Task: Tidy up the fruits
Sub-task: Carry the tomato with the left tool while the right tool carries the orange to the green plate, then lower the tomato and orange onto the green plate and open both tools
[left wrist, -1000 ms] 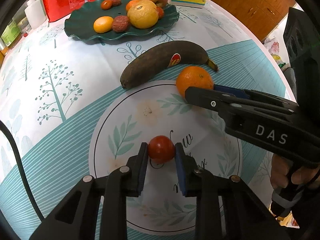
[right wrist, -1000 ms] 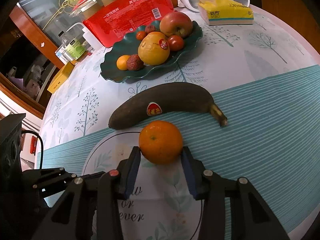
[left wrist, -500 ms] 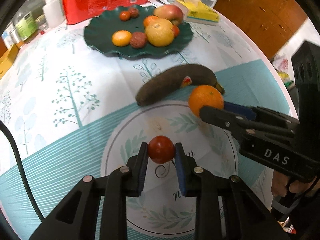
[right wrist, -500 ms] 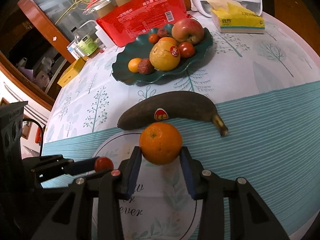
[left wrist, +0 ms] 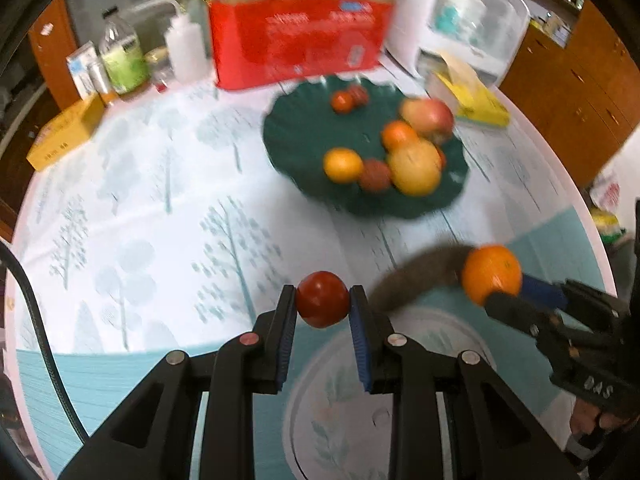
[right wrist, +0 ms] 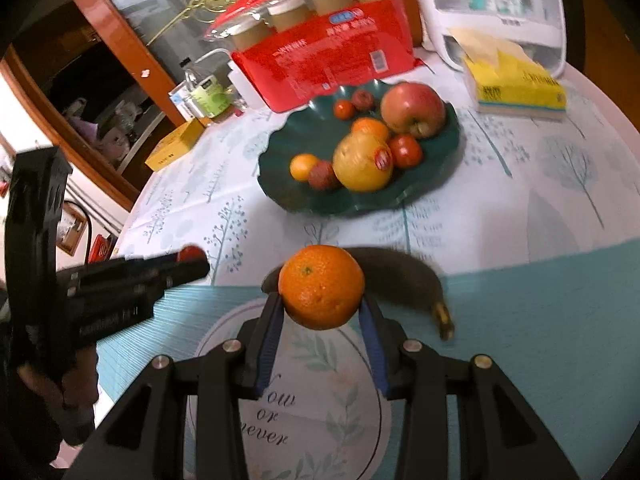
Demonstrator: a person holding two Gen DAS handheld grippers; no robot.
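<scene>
The dark green scalloped plate point(right wrist: 440, 184) holds a red apple point(right wrist: 412, 108), a yellow fruit with a sticker point(right wrist: 362, 162), small oranges, tomatoes and two reddish-brown fruits. The left gripper point(left wrist: 322, 300) is clenched on a red tomato point(left wrist: 322, 299); the right gripper point(right wrist: 322, 308) grasps an orange point(right wrist: 322, 286). Both fruits, low over the tablecloth point(right wrist: 560, 320) a second ago, are now lifted, and the plate sits nearer the middle of the left view. A dark overripe banana point(right wrist: 408, 276) lies on the cloth behind the orange. Beyond the plate stand a red pack of cups point(right wrist: 328, 52) and a yellow tissue pack point(right wrist: 520, 88).
</scene>
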